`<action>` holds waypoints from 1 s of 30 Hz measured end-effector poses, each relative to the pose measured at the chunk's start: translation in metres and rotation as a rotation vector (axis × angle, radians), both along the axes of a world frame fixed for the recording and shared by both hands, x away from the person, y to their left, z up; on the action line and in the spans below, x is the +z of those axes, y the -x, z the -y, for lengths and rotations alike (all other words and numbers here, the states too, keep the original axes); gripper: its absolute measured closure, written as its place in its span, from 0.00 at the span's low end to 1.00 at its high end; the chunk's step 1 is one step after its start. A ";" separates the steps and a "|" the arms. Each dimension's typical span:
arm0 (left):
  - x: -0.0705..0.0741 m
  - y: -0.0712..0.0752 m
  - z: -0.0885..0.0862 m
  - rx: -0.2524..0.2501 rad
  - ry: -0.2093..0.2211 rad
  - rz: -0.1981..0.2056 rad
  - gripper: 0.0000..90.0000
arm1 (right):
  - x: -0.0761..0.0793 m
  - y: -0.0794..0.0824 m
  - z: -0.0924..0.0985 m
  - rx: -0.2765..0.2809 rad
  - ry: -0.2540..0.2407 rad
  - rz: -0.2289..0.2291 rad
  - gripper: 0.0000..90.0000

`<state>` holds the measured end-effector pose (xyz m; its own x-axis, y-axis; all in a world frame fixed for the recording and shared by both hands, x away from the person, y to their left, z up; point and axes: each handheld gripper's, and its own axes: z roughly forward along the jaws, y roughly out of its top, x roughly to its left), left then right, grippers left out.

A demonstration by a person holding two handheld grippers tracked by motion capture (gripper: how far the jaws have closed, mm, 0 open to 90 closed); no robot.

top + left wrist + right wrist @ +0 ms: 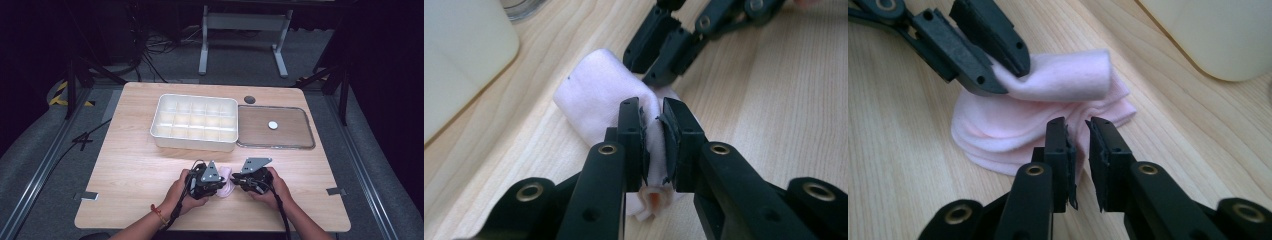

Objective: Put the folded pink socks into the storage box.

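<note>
Pink cloth [226, 181]: on surface [135, 165] near tray [195, 121], half rolled; my left claw [653, 131] clamps its roll, my right claw [1079, 131] pinches a fold; rolling unfinished, binning pending

From above, the soft pale-pink folded cloth [226, 181] is mostly covered by the two black two-jaw grippers — just a sliver peeks between them. In the left gripper view, the fold pinched in that left gripper [653, 145] hides behind its pads. The white compartment tray [459, 55] is cut off by the picture's edge — blurred too.
</note>
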<state>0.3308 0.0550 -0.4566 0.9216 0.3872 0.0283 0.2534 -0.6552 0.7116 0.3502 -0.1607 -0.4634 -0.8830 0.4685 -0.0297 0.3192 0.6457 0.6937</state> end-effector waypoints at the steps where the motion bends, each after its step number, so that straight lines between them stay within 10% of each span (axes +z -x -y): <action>1: -0.001 0.000 0.001 0.004 0.010 -0.007 0.88 | 0.000 0.000 0.001 -0.006 0.003 -0.005 0.90; 19: -0.008 0.004 0.007 -0.032 0.023 -0.035 0.86 | -0.002 -0.008 0.006 -0.021 0.024 -0.001 0.94; 24: -0.009 0.003 0.007 -0.042 0.015 -0.031 0.85 | 0.015 -0.007 0.012 -0.055 -0.102 0.031 0.95; 30: -0.009 0.004 0.008 -0.040 0.016 -0.031 0.85 | 0.017 0.000 0.000 -0.012 -0.126 0.075 0.95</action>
<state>0.3271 0.0469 -0.4654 0.9366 0.3503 -0.0067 0.2497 -0.6539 0.7142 0.3499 -0.1605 -0.4462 -0.8748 0.4831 -0.0354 0.2707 0.5483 0.7912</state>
